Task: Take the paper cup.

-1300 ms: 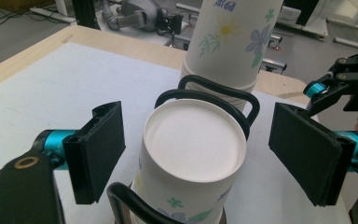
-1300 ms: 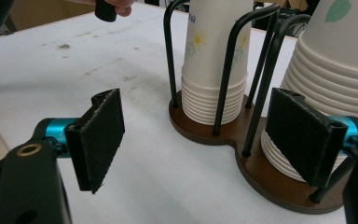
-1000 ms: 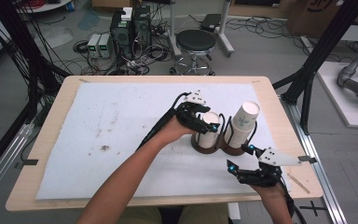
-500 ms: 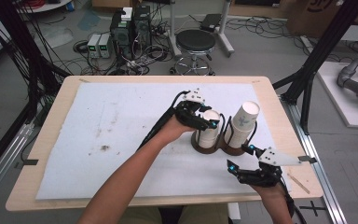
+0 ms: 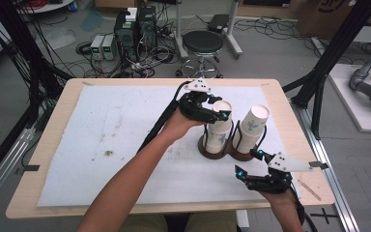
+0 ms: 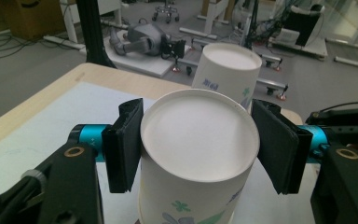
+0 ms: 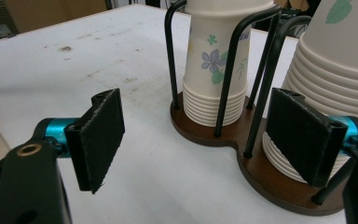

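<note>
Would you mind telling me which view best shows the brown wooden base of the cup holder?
The right gripper view: the wooden base sits close, showing both rounded lobes and the wire posts rising from it. The high view shows the base small, beneath the cup stacks. The left gripper view has the top cup in front.

Matt paper cups [image 7: 213, 70]; glossy wood base [image 7: 279, 179]; black wire rack [image 7: 235, 60].

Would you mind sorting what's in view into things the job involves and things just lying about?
In the job:
left gripper, jaws around the left cup stack
right cup stack
cup holder
right gripper, open

Lying about:
stool
computers
</note>
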Motion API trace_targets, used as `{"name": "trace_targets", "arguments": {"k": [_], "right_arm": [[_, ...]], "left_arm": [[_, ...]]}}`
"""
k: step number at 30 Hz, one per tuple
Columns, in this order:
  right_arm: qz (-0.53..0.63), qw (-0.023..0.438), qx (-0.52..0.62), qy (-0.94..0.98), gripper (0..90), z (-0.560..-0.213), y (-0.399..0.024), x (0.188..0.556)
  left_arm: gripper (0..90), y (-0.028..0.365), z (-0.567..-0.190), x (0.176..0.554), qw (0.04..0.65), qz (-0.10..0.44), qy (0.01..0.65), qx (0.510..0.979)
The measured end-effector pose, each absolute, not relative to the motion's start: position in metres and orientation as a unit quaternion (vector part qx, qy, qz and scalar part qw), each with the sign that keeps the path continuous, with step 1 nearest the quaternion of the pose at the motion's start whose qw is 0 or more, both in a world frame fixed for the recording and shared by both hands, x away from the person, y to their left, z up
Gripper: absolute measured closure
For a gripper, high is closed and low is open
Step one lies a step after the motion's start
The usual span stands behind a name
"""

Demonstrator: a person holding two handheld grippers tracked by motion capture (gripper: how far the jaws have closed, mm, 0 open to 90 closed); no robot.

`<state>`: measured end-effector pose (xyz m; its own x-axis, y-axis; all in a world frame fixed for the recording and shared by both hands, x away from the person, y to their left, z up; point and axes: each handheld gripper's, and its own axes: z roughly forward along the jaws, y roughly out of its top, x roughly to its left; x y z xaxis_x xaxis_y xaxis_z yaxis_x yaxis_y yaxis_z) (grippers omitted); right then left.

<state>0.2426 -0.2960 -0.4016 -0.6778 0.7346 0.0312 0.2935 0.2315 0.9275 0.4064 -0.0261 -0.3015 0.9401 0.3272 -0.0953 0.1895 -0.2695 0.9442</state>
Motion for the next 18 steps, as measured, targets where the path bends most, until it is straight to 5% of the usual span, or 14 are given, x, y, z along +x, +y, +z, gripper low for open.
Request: {"name": "trace_targets", "arguments": {"k": [18], "right_arm": [[0.520, 0.208, 0.334, 0.758, 20.1, -0.400, -0.288, 0.242]], "left_arm": [[37.4, 0.046, -0.260, 0.387, 0.630, 0.079, 0.172, 0.753]]}}
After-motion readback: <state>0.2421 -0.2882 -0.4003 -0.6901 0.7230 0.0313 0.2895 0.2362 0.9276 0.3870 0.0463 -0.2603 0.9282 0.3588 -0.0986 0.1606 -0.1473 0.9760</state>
